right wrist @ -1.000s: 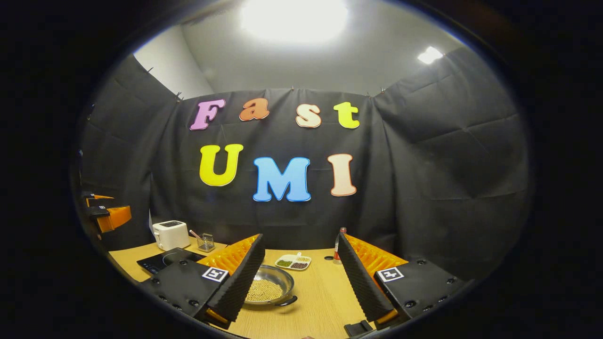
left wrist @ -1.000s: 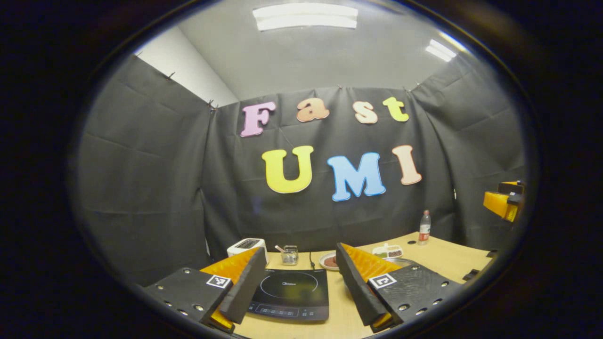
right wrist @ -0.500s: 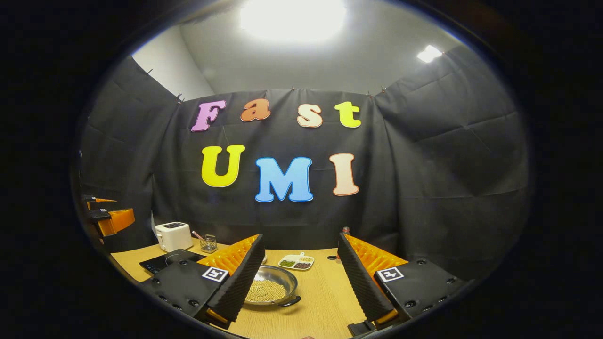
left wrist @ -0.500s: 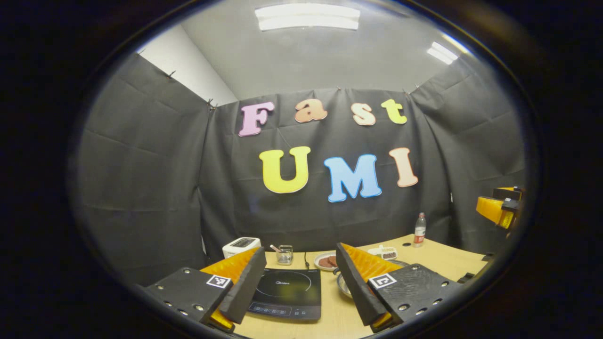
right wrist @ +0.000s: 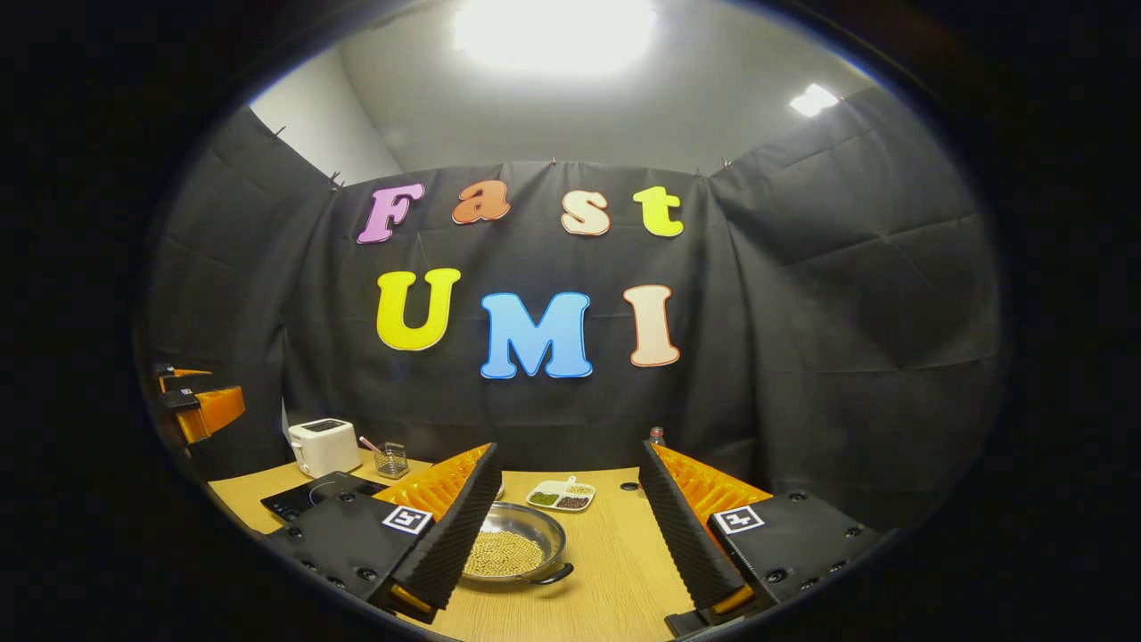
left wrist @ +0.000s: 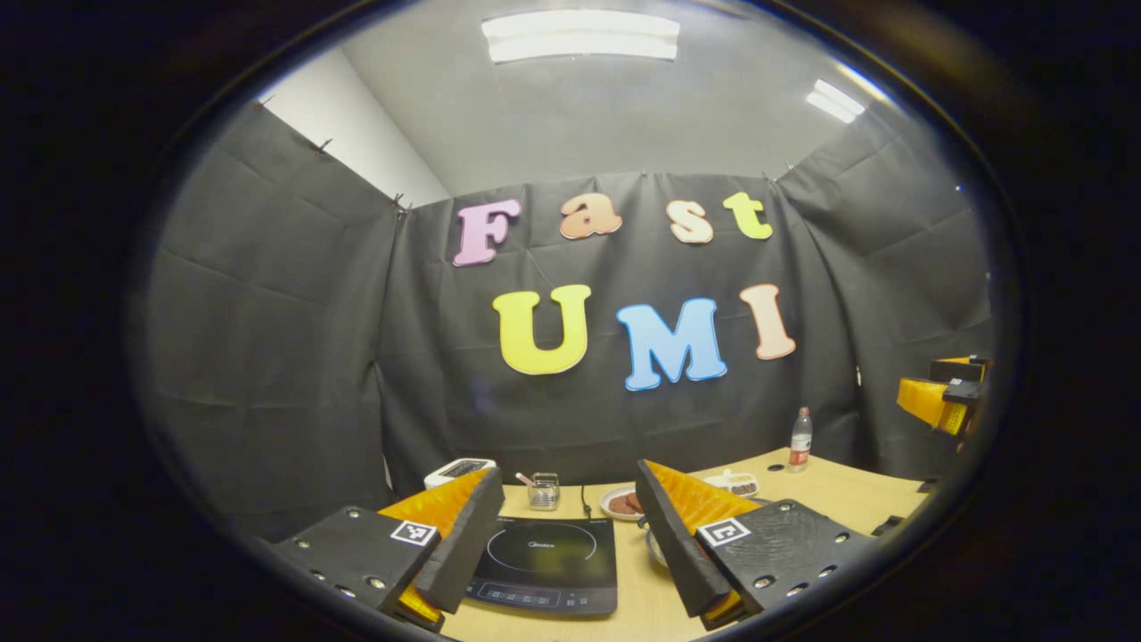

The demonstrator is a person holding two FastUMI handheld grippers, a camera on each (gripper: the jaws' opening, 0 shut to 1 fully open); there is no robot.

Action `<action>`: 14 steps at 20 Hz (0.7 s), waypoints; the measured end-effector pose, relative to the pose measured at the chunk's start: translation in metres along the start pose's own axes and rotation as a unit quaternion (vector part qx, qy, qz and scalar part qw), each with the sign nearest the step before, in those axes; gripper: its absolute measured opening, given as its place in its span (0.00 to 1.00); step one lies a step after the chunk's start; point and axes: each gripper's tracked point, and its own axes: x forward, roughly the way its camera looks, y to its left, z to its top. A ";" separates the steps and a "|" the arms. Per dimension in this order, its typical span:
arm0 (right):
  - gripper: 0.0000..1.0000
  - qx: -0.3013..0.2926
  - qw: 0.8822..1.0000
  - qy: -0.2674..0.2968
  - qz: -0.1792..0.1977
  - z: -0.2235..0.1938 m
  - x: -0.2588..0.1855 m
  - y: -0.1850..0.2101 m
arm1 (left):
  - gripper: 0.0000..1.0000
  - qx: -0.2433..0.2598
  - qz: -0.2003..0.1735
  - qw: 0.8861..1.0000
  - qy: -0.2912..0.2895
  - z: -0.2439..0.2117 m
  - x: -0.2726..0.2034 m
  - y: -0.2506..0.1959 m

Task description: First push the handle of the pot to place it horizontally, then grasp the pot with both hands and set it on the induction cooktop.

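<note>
Pot first: the shallow round steel pot, filled with small pale beans, sits on the light wooden table, and in the right gripper view a dark handle juts from its near right rim toward the table's front edge. The right gripper hangs above the table with its two fingers spread wide apart, gripping nothing; the pot lies between them, closer to the left-hand finger, which hides part of its rim. The left gripper is likewise wide open and empty, held over the flat black induction cooktop, which lies between its fingers. In that view a sliver of the pot shows just right of the cooktop, behind the right-hand finger.

Along the back of the table stand a white toaster, a small clear square holder with a utensil in it, a white divided dish of mixed beans, and a clear plastic bottle with a red label. A small round plate of brown pieces sits behind the cooktop.
</note>
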 end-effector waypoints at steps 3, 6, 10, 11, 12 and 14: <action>0.84 -0.001 1.000 0.003 -0.005 0.002 0.004 0.003 | 0.90 0.003 0.004 1.000 -0.002 0.000 0.005 0.009; 0.71 -0.004 1.000 -0.002 -0.005 0.006 0.005 0.012 | 0.90 -0.001 0.000 1.000 -0.002 -0.002 0.008 0.015; 0.47 -0.018 1.000 -0.001 -0.002 0.007 0.003 0.020 | 0.90 0.001 -0.001 1.000 -0.008 0.001 0.009 0.028; 0.39 -0.021 1.000 0.002 0.001 0.006 0.003 0.025 | 0.90 0.001 -0.002 1.000 -0.010 0.001 0.009 0.029; 0.27 -0.023 1.000 0.008 0.007 0.002 0.003 0.030 | 0.90 0.001 -0.003 1.000 -0.012 0.002 0.009 0.031; 0.29 -0.037 0.999 0.008 -0.011 0.002 0.003 0.027 | 0.89 -0.003 -0.005 1.000 -0.014 0.000 0.010 0.036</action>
